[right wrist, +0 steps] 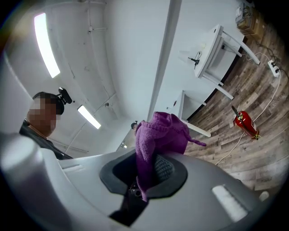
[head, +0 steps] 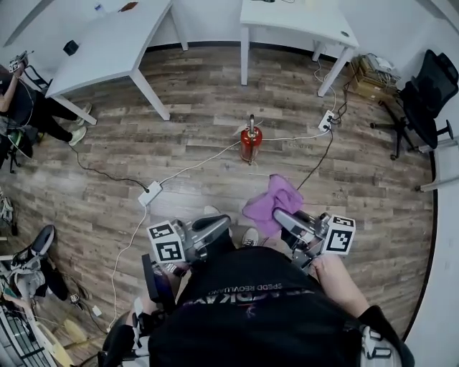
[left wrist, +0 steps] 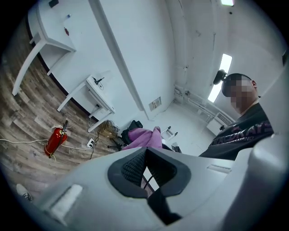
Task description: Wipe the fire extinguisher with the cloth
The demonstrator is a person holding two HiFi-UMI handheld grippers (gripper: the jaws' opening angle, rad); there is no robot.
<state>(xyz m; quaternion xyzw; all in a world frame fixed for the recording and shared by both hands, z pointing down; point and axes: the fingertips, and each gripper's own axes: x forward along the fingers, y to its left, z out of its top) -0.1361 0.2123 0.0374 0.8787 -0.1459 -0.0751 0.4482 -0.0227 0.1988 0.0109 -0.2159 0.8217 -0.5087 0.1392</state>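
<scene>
At the far left of the head view a seated person [head: 20, 100] is by the edge of the wooden floor [head: 201, 93], beside a white table [head: 107, 43]. A white power strip [head: 150, 193] lies on the floor to the right of that, and a white cable [head: 193, 166] runs from it toward the middle of the room.

The left gripper [left wrist: 145, 151] is held low, close to the person's body. Its jaws are drawn together at the tips and there is nothing between them.

The red fire extinguisher [head: 250, 143] stands upright on the floor near the middle of the room, well apart from both grippers. The white cable passes just beside its base.

Right of centre, the right gripper [right wrist: 148, 159] is clamped on a purple cloth [right wrist: 162, 131]. The cloth bunches up above the jaws, and in the head view it hangs forward of the gripper, short of the fire extinguisher.

Beyond it stands a second white table [head: 301, 18], with another power strip [head: 326, 120] by its leg and a cardboard box [head: 369, 75] to the right of it. A black office chair [head: 427, 93] is at the far right, near the wall.
</scene>
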